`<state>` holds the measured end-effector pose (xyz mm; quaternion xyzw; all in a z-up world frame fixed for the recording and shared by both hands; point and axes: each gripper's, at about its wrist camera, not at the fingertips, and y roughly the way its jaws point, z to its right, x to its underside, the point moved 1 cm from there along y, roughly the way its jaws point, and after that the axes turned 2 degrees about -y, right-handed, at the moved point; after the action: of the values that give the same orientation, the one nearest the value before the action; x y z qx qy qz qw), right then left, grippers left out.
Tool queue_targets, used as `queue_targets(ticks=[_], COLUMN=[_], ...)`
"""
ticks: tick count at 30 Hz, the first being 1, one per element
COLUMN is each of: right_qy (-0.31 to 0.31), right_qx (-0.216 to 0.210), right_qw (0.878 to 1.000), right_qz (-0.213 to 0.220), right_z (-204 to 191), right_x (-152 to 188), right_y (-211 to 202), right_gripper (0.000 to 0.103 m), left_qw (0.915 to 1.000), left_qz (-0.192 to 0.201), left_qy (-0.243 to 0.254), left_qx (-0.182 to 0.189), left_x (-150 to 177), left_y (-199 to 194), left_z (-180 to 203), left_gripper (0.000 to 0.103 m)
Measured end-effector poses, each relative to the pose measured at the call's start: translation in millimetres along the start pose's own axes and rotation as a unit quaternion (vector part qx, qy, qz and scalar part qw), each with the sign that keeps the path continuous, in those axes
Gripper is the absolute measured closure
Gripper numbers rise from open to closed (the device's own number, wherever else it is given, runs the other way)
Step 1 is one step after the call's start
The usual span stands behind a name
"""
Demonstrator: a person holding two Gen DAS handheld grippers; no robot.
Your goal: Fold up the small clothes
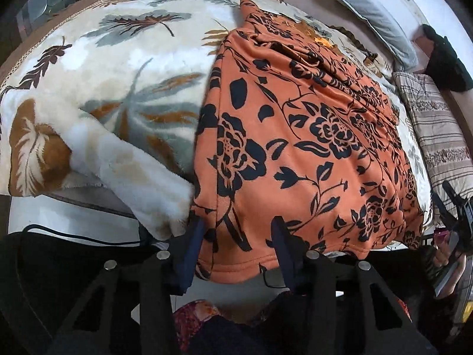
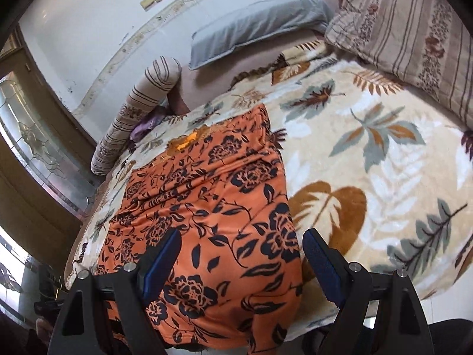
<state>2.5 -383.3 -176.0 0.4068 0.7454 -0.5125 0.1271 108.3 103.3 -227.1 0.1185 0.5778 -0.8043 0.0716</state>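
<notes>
An orange garment with black flower print point(image 1: 298, 136) lies spread on the leaf-patterned blanket point(image 1: 118, 68), its hem hanging over the bed's near edge. My left gripper point(image 1: 238, 227) is open, its fingers either side of the hem's left corner, nothing held. In the right wrist view the same garment point(image 2: 212, 207) runs away from me on the blanket point(image 2: 369, 153). My right gripper point(image 2: 241, 242) is open, its fingers straddling the garment's near right part. The right gripper also shows at the left wrist view's right edge point(image 1: 455, 216).
A grey pillow point(image 2: 254, 26) and striped pillows point(image 2: 414, 35) lie at the head of the bed. A striped bolster point(image 2: 133, 112) lies by the wall. A door with glass panes point(image 2: 32, 148) is at left. A cable point(image 1: 82, 236) runs below the bed's edge.
</notes>
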Motion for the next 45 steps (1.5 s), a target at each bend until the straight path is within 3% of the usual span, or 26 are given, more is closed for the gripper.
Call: queue_targets(ticks=[6, 10, 12, 15, 17, 19, 21, 23, 26, 30, 32, 34, 35, 36, 38, 39, 40, 43, 45], right_qy=[0.011, 0.021, 0.023, 0.025, 0.019, 0.012, 0.016, 0.031, 0.059, 0.077, 0.09, 0.106, 0.118, 0.126, 0.133, 0.132, 0.125, 0.093, 0.085], right_qx=[0.005, 0.006, 0.007, 0.006, 0.005, 0.011, 0.016, 0.026, 0.048, 0.075, 0.064, 0.046, 0.029, 0.013, -0.002, -0.001, -0.004, -0.018, -0.06], right_qw=[1.0, 1.0, 1.0, 0.999, 0.999, 0.999, 0.999, 0.998, 0.994, 0.987, 0.984, 0.98, 0.977, 0.974, 0.969, 0.967, 0.964, 0.965, 0.968], right_qz=[-0.01, -0.016, -0.019, -0.03, -0.031, -0.03, -0.033, -0.046, -0.078, -0.122, -0.14, -0.163, -0.176, -0.185, -0.207, -0.217, -0.235, -0.246, -0.229], right_z=[5, 9, 9, 6, 2, 1, 3, 10, 22, 34, 39, 41, 40, 39, 34, 30, 26, 11, 1], right_x=[3, 5, 7, 9, 11, 11, 11, 11, 14, 20, 26, 33, 37, 42, 51, 54, 58, 54, 35], right_y=[-1, -3, 0, 6, 6, 5, 5, 9, 14, 19, 21, 27, 32, 37, 49, 54, 61, 60, 47], right_gripper=[0.016, 0.016, 0.016, 0.016, 0.016, 0.016, 0.016, 0.016, 0.016, 0.016, 0.016, 0.016, 0.016, 0.016, 0.02, 0.04, 0.084, 0.093, 0.093], left_qw=[0.9993, 0.9964, 0.994, 0.9952, 0.9991, 0.9996, 0.999, 0.9993, 0.9991, 0.9981, 0.9967, 0.9958, 0.9957, 0.9957, 0.9952, 0.9948, 0.9944, 0.9907, 0.9868], left_qz=[0.007, 0.063, 0.078, 0.051, 0.008, -0.008, -0.007, -0.011, -0.015, -0.029, -0.039, -0.044, -0.044, -0.043, -0.045, -0.044, -0.043, -0.033, -0.019], left_qy=[0.029, 0.052, 0.069, 0.06, 0.034, 0.026, 0.044, 0.036, 0.032, 0.046, 0.052, 0.06, 0.062, 0.064, 0.058, 0.056, 0.062, 0.085, 0.094], left_qx=[-0.021, -0.022, -0.035, -0.057, -0.024, -0.002, -0.01, -0.004, 0.022, 0.03, 0.048, 0.053, 0.052, 0.051, 0.065, 0.073, 0.074, 0.101, 0.131], left_x=[-3, -16, -25, -38, -39, -33, -27, -24, -18, -17, -20, -22, -22, -23, -24, -26, -27, -36, -46], left_y=[2, -19, -21, 2, 17, 21, 21, 21, 18, 26, 26, 27, 27, 26, 24, 22, 19, 0, -19], left_z=[7, 16, 21, 12, 2, 1, 6, 4, 2, 1, -1, 0, -1, -1, -4, -4, -2, 7, 10], left_gripper=[0.055, 0.055, 0.049, 0.047, 0.049, 0.053, 0.061, 0.078, 0.081, 0.078, 0.07, 0.071, 0.077, 0.092, 0.094, 0.095, 0.095, 0.096, 0.096])
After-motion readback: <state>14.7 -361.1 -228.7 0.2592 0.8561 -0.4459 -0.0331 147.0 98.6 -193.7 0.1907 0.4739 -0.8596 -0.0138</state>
